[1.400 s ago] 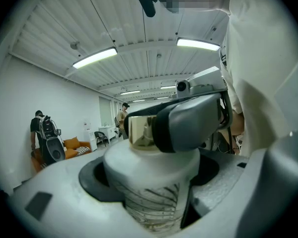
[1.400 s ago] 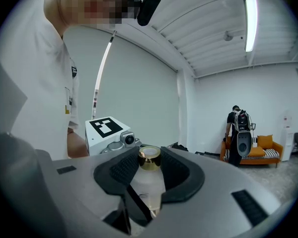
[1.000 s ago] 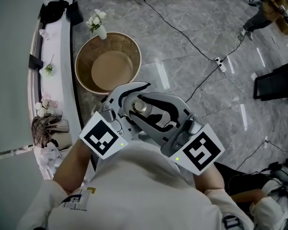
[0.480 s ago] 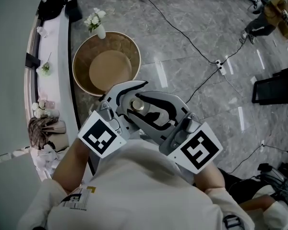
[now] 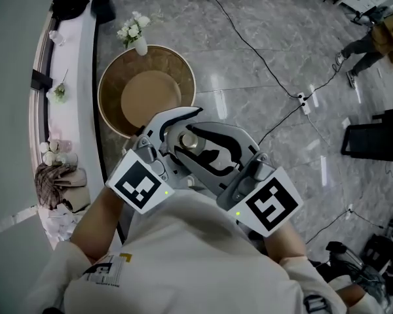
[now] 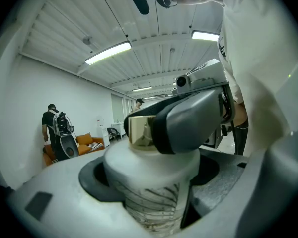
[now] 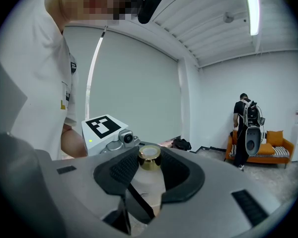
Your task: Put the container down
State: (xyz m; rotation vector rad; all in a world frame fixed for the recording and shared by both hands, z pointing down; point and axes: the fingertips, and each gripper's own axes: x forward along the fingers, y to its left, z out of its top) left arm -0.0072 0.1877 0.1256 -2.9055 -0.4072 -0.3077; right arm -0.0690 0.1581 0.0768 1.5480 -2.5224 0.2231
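As seen from the head view, container (image 5: 189,140): raised in front of a white-shirted torso, above the grey marble floor (image 5: 262,51), caught between both pairs of jaws, not set down on anything.
Container's look: frosted white body with fine ribbed lines (image 6: 150,192), gold cap (image 7: 149,157) on top.
Left gripper (image 5: 175,131): white jaws closed part-way and pressed on the container's body from both sides, just under its shoulder.
Right gripper (image 5: 217,150): grey jaws with dark pads, spread fairly wide yet closed round the neck and gold cap, gripping the same container from the opposite side.
Left marker cube (image 5: 141,187) and right marker cube (image 5: 270,205): black-and-white squares facing up, close against the shirt.
Round brown tub (image 5: 147,90): on the floor beyond the grippers, its near rim just beside the left jaws in the head view.
Vase of white flowers (image 5: 135,34): upright at the tub's far edge.
Black cable (image 5: 249,38): trailing across the floor to a white power strip (image 5: 303,101).
White ledge (image 5: 85,77): along the left side, with small items and a checked cloth (image 5: 52,182).
Far end of room: person with a backpack (image 7: 244,128) standing beside an orange sofa (image 7: 275,145).
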